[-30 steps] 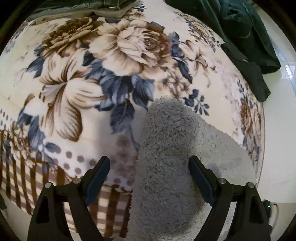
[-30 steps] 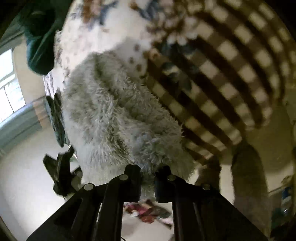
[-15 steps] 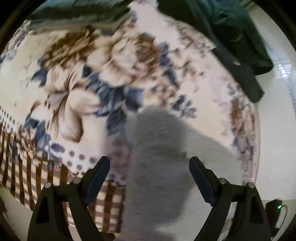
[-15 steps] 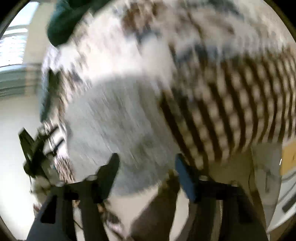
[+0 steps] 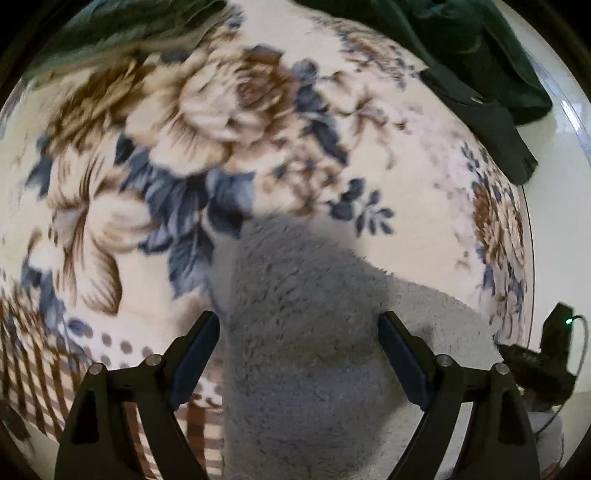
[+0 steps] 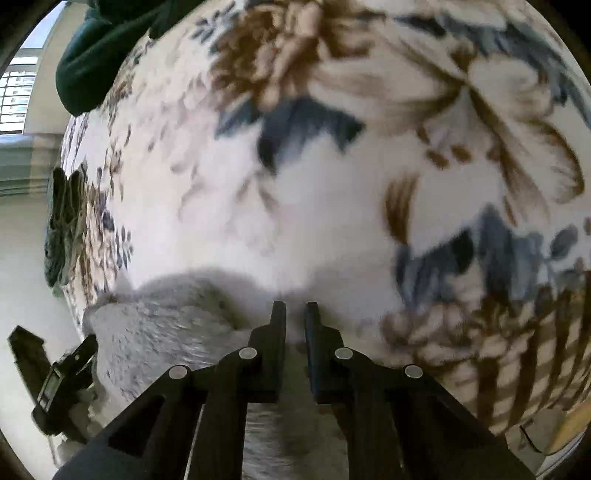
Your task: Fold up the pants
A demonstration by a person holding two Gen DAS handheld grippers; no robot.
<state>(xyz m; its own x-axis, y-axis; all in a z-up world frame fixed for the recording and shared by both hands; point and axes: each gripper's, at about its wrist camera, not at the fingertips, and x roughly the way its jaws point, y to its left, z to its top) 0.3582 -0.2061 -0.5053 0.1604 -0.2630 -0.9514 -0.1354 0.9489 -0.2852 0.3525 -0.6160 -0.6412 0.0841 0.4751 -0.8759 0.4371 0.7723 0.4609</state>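
Note:
The grey fleece pants (image 5: 306,325) lie on a floral blanket (image 5: 184,147), folded into a thick strip at the bed's near edge. My left gripper (image 5: 299,332) is open, its jaws wide to either side of the fold, above it. In the right wrist view the pants (image 6: 159,332) lie at the lower left. My right gripper (image 6: 294,317) has its jaws nearly together with a narrow gap; pale fabric shows between them, and I cannot tell whether it is pinched.
Dark green clothes (image 5: 480,66) lie at the blanket's far right corner, also in the right wrist view (image 6: 99,55). Another green garment (image 5: 110,33) lies at the far left. The other gripper's body (image 5: 546,362) shows past the bed edge.
The right gripper opened, let go of the pants, swung over the blanket and closed again. The left gripper stayed open over the fold, shifting slightly.

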